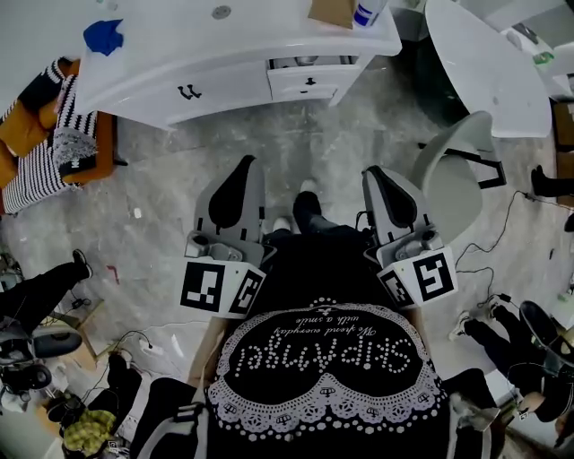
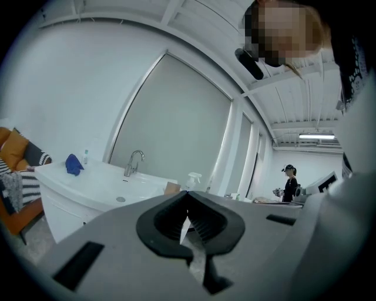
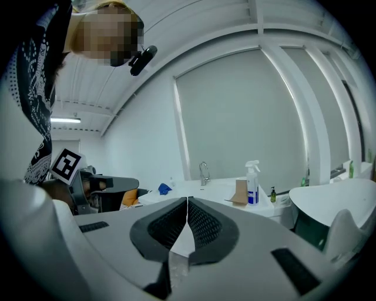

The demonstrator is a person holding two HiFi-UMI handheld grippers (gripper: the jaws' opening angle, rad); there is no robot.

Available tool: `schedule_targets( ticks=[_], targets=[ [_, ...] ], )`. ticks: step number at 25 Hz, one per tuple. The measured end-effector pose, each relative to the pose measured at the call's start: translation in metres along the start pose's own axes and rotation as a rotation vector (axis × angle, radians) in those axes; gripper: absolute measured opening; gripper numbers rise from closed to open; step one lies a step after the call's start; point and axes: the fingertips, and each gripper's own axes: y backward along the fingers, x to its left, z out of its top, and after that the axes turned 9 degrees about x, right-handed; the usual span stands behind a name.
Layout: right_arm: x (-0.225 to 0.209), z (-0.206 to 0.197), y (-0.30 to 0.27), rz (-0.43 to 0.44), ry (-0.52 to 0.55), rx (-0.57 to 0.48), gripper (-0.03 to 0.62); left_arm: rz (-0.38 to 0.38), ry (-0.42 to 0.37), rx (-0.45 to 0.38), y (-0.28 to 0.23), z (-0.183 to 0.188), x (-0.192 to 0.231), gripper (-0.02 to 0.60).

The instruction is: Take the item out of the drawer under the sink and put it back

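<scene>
The white sink cabinet (image 1: 179, 67) stands across the floor ahead of me. Its small drawer (image 1: 308, 82), with a black knob, sits under the counter at the right end. It looks pulled out a little, and grey shapes show in the gap above its front. Both grippers hang level over the floor, well short of the cabinet. My left gripper (image 1: 244, 166) is shut and empty, its tips meeting in the left gripper view (image 2: 188, 194). My right gripper (image 1: 377, 175) is also shut with nothing between its pads (image 3: 187, 200). The faucet (image 2: 134, 161) rises from the counter.
A blue cloth (image 1: 103, 36), a cardboard box (image 1: 332, 11) and a spray bottle (image 3: 252, 182) sit on the counter. A white round table (image 1: 484, 63) and a grey chair (image 1: 453, 175) stand right. An orange sofa with striped cushions (image 1: 45, 134) is left. Cables and people's feet edge the floor.
</scene>
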Motion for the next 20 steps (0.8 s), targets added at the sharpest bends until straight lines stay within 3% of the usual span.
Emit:
schedule_targets(
  ticks=[20],
  targets=[
    [-0.045, 0.005, -0.023, 0.062, -0.014, 0.022, 0.018, 0.075, -0.001, -0.023, -0.040, 0.013, 0.000, 0.005]
  ],
)
